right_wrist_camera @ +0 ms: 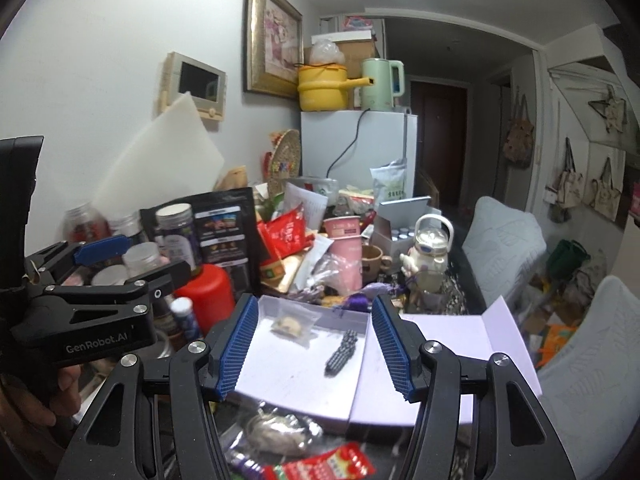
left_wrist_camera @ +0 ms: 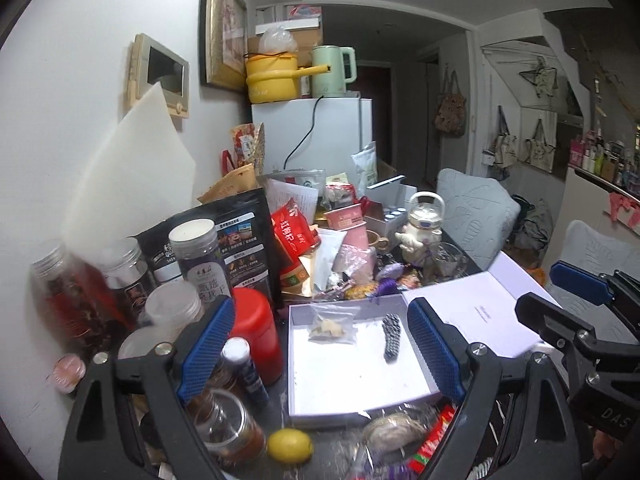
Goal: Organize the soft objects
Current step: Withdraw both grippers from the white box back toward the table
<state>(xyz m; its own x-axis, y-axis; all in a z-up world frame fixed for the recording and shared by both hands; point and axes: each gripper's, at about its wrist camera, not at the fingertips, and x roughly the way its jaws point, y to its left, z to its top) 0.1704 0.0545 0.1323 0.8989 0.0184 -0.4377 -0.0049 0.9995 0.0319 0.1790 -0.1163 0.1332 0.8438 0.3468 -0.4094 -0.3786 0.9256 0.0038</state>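
Hovering low over the cluttered table, both pairs of tongs are gaping wide and holding nothing: the left tongs (left_wrist_camera: pixel 320 354) and the right tongs (right_wrist_camera: pixel 316 346) are each framing the shallow white cardboard box (left_wrist_camera: pixel 360 396). Nearest, just in front of the box, a clear crinkled packet of pale fibre (right_wrist_camera: pixel 276 434) and a red-and-white printed sachet (right_wrist_camera: pixel 328 466) are lying loose. Inside, a dark knitted strip (right_wrist_camera: pixel 340 348) is running lengthwise away from the tongs, right of centre, so the right tongs seem better placed. Farther in, a small clear bag of pale pieces (right_wrist_camera: pixel 290 326) is resting near the back wall.
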